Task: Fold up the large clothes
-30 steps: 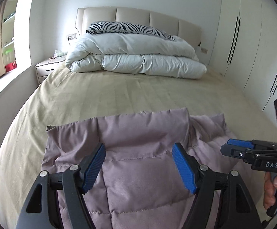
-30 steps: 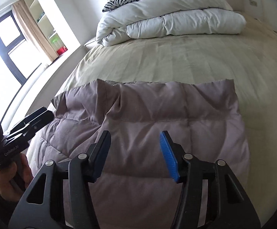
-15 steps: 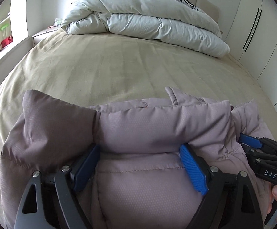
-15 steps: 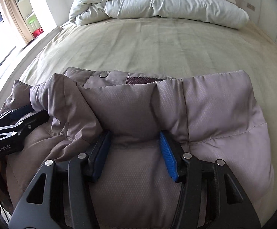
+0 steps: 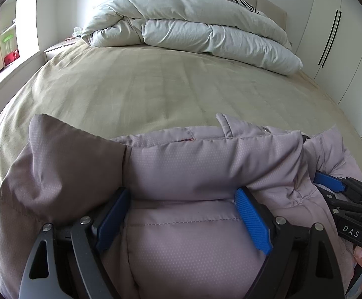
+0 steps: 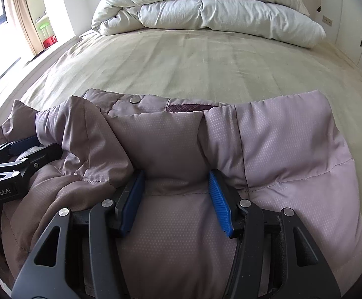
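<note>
The mauve padded jacket lies near the foot of the bed, and it seems about half folded: one part is already laid over the body, but the bundle is thick and uneven, so some folding is left. The left hand-held gripper and the right hand-held gripper are both wide, each pushed against the puffy, quilted, shiny fabric without pinching it.
</note>
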`<state>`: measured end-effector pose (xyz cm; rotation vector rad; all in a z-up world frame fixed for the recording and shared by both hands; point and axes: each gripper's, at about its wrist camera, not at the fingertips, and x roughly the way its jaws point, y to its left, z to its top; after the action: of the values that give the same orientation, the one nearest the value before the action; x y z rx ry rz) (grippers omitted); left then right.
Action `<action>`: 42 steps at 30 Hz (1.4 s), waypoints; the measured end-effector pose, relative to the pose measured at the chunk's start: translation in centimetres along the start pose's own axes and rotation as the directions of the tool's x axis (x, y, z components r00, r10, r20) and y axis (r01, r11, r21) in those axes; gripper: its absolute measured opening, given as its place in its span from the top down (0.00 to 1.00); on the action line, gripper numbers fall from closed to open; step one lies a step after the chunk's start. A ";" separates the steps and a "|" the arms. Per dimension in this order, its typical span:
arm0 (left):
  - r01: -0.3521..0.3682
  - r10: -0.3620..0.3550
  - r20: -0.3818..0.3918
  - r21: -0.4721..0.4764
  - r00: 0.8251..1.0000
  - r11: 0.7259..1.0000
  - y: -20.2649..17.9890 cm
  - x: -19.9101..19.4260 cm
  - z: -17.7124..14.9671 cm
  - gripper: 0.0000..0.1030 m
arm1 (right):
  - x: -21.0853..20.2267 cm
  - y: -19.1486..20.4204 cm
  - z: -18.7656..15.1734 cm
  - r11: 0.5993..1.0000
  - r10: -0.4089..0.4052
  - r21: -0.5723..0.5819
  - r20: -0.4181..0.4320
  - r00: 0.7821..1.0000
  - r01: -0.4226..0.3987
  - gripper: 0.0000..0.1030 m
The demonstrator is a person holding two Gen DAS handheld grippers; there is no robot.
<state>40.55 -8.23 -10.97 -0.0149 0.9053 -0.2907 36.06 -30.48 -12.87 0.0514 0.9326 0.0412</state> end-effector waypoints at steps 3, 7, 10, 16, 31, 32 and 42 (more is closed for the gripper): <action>-0.005 0.005 -0.001 0.002 1.000 1.000 0.0 0.0 0.0 0.13 | 0.0 0.0 0.0 1.000 -0.002 -0.002 0.001 1.000 0.002 0.50; -0.006 0.006 0.000 0.002 1.000 1.000 0.0 0.0 0.0 0.13 | -0.1 0.3 -0.1 1.000 -0.015 -0.009 0.009 1.000 0.015 0.50; 0.005 -0.005 -0.013 -0.014 1.000 1.000 0.2 -0.6 0.1 0.13 | -0.3 0.5 -0.1 0.999 -0.030 -0.025 0.014 0.999 0.030 0.50; -0.086 0.085 0.057 0.007 0.995 0.996 0.2 -7.7 -1.8 0.14 | -4.4 0.7 0.2 1.000 0.004 0.004 0.013 1.000 -0.004 0.49; -0.183 0.183 -0.010 0.014 0.983 0.983 3.6 -8.2 -6.3 0.03 | -6.8 8.3 -4.4 0.983 -0.006 -0.183 0.027 1.000 0.010 0.47; -0.178 0.178 -0.014 0.009 0.984 0.984 3.7 -8.1 -6.3 0.02 | -6.7 8.4 -4.6 0.981 -0.010 -0.192 0.031 0.999 0.016 0.47; -0.164 0.164 -0.008 0.002 0.986 0.986 4.1 -7.5 -6.6 0.00 | -6.2 8.2 -4.9 0.981 0.009 -0.193 0.035 0.999 -0.002 0.46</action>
<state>32.04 -1.69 -9.85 0.0622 0.9090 -0.1378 28.36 -22.53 -10.28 -0.1243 0.8891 0.1354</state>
